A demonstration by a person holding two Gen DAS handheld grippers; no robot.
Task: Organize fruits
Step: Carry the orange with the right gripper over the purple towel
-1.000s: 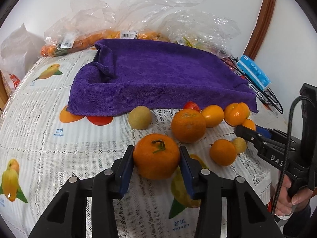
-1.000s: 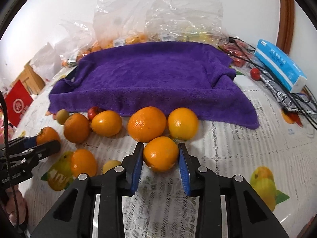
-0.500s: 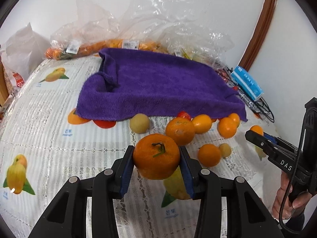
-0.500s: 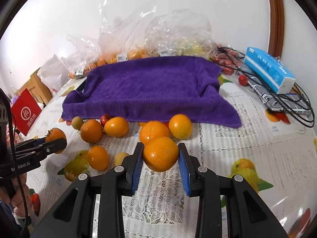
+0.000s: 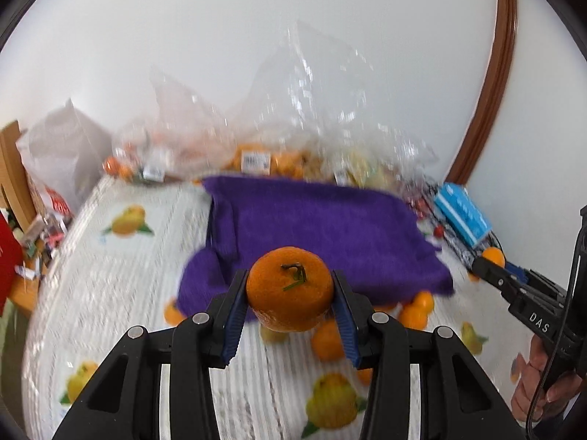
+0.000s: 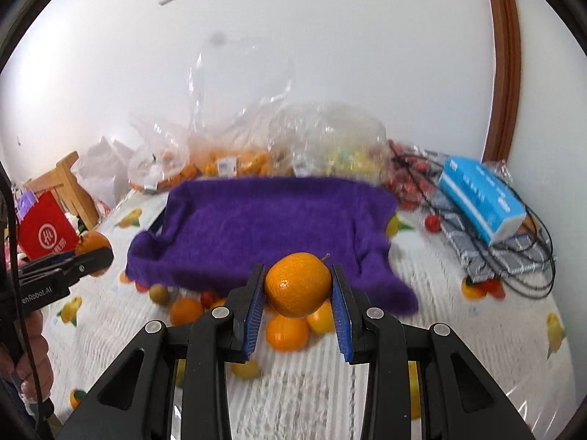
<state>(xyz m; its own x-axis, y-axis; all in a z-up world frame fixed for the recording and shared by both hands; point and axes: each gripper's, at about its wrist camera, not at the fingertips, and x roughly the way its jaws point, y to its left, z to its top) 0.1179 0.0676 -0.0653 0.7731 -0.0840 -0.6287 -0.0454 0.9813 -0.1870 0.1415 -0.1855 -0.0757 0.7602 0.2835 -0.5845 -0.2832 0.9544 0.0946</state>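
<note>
Both grippers are clamped on fruit, held up off the surface [image 5: 110,286]: the left gripper [image 5: 290,293] pinches a stemmed mandarin [image 5: 290,288] between its blue pads, and the right gripper [image 6: 297,289] squeezes a smooth orange [image 6: 298,284]. Each fruit hangs in front of the purple towel [image 6: 264,227]. Loose oranges [image 6: 288,332] lie below on the fruit-print cloth, near the towel's front edge.

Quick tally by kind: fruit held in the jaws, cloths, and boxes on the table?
Oranges in jaws: 2, the stemmed orange and the smooth orange
Purple towel: 1
Blue box: 1
Total: 4
</note>
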